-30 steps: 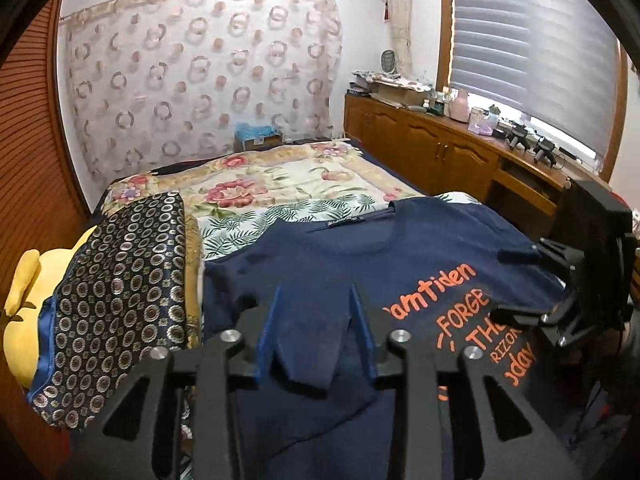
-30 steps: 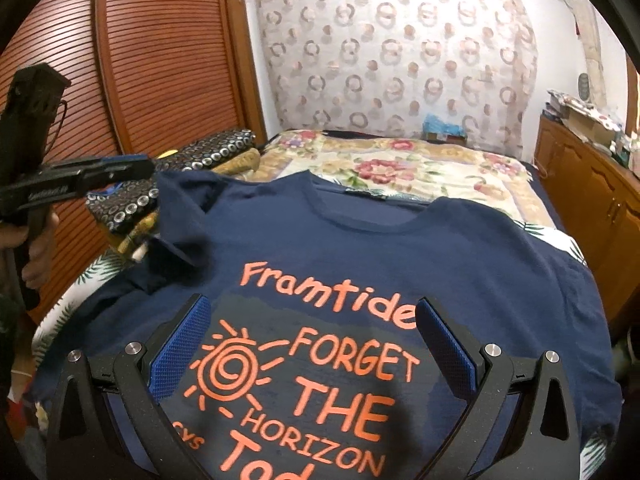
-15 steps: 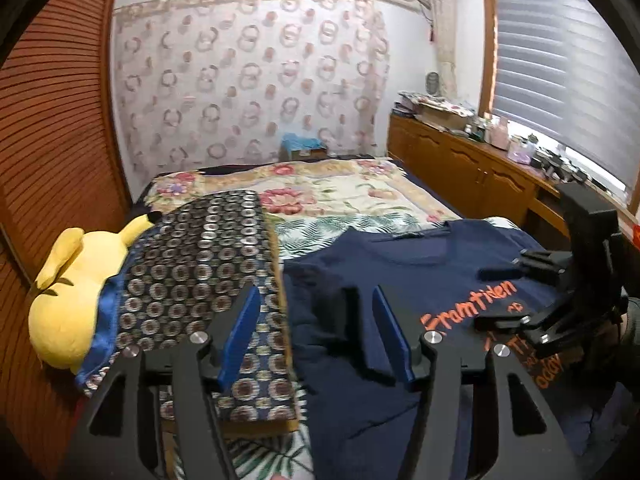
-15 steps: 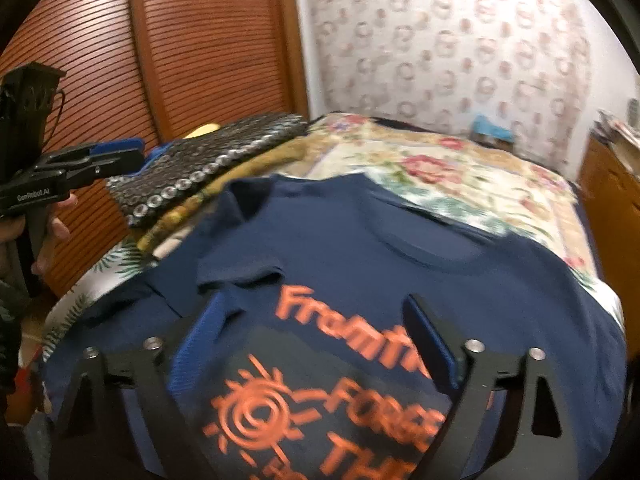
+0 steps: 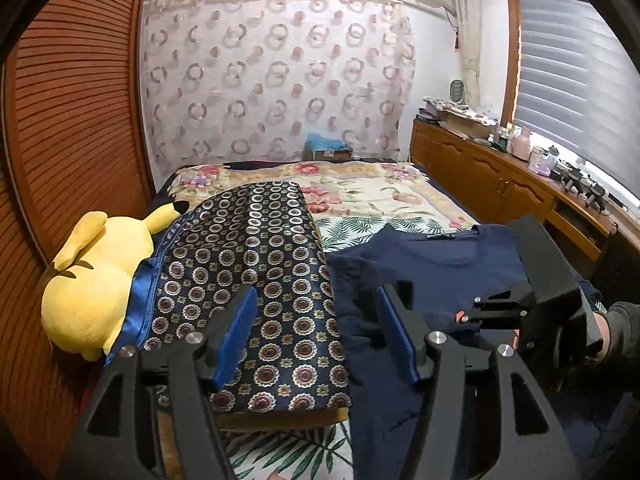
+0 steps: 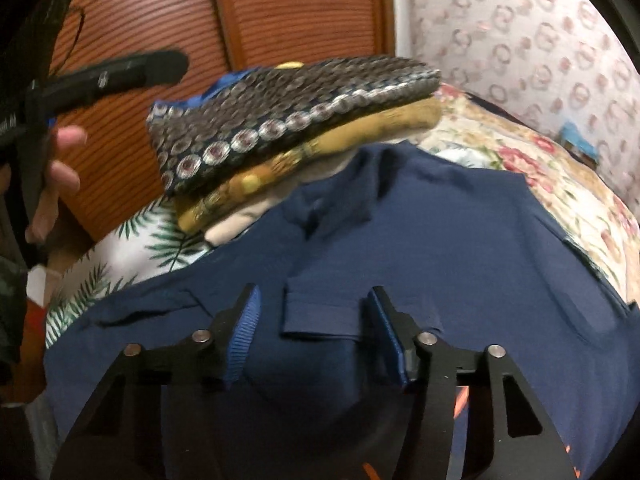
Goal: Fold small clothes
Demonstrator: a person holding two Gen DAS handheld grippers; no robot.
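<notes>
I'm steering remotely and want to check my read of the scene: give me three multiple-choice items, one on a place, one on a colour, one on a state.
1. Where does the yellow plush toy lie?
A. beside the slatted wooden door
B. on the wooden cabinet
C. on the shirt

2. What colour is the cotton T-shirt spread on the bed?
A. white
B. navy blue
C. green

3. What lies between the right gripper's blue pads?
A. nothing
B. the patterned folded cushion
C. a folded sleeve of the shirt

Answers: 1 A, the toy rests against the door; 2 B, the fabric is navy; 3 C, the sleeve hem sits between the closing jaws.
</notes>
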